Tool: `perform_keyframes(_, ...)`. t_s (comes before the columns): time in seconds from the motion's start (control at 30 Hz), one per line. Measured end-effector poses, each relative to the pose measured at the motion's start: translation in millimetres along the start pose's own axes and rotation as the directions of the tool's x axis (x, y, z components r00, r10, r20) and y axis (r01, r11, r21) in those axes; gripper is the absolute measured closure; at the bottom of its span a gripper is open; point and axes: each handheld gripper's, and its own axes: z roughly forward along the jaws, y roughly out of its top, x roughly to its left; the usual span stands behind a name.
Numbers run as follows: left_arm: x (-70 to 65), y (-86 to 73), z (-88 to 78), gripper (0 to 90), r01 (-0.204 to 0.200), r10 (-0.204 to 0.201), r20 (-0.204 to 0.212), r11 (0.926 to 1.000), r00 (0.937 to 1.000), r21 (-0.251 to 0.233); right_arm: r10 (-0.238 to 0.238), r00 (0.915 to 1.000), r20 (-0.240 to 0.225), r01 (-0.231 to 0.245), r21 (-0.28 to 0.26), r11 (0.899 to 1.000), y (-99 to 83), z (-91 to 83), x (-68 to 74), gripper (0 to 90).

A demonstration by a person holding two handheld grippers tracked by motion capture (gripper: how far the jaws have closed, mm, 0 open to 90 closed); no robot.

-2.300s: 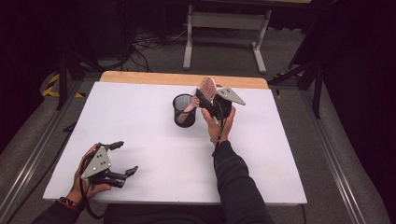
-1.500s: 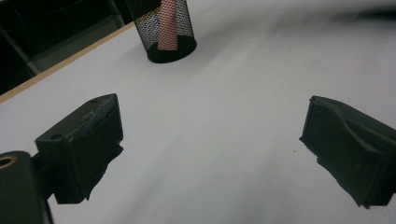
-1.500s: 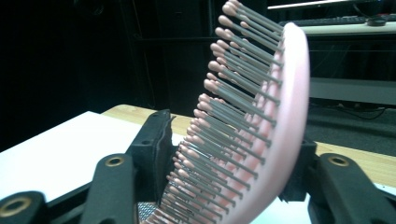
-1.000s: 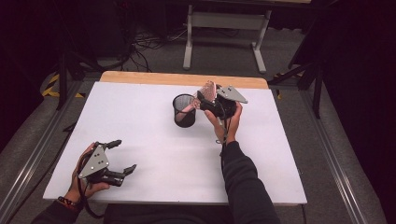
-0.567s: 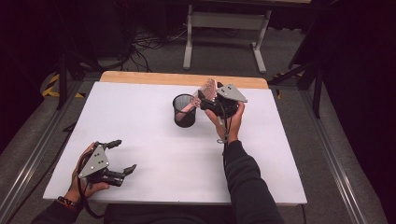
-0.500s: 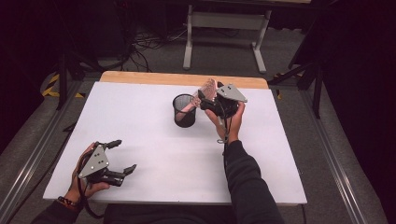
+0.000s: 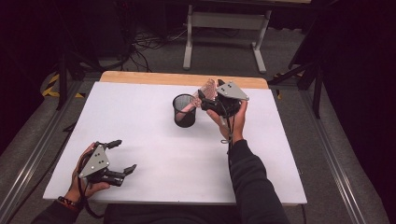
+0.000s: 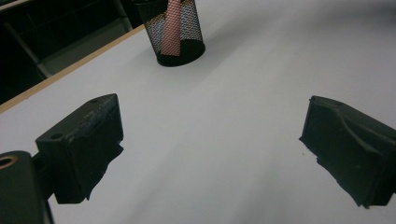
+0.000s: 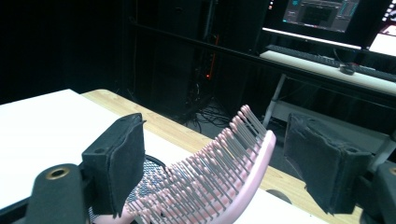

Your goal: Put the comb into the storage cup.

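High view: pink hairbrush (image 7: 204, 93) stands handle-down in the black mesh cup (image 7: 185, 110), head leaning out over the rim.
Right gripper (image 7: 211, 99): jaws have just been opening — brush head lies between them, pads apparently off it.
Left gripper (image 7: 122, 156): jaws apart, empty, resting near the table (image 7: 154, 154) edge.
Progress: brush is in the cup — 1 step left, drawing the right gripper clear.
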Motion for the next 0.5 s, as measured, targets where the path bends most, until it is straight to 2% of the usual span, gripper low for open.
perform_keyframes(0.3, 0.5, -0.5, -0.5, 6.5, 0.003, -0.003, -0.005, 1.0000, 1.0000, 0.001, -0.042, 0.9991, -0.009, 0.042, 0.001, 0.999, 6.1, -7.6, 2.2, 19.3)
perform_keyframes(0.4, 1.0, -0.5, -0.7, 6.0, 0.008, -0.008, -0.007, 0.9999, 0.9999, -0.007, -0.048, 0.9984, -0.029, 0.048, 0.002, 0.999, 7.1, -9.1, 2.3, 18.5)
perform_keyframes(0.43, 1.3, -0.6, -0.8, 5.9, 0.012, -0.012, -0.008, 0.9999, 0.9999, -0.006, -0.064, 0.9979, -0.013, 0.064, 0.006, 0.998, 8.1, -10.8, 3.9, 12.8)
perform_keyframes(0.5, 1.6, -0.8, -0.7, 5.9, 0.014, -0.014, -0.007, 0.9999, 0.9999, -0.004, -0.074, 0.9972, -0.013, 0.074, 0.009, 0.997, 8.5, -11.7, 4.8, 11.8)
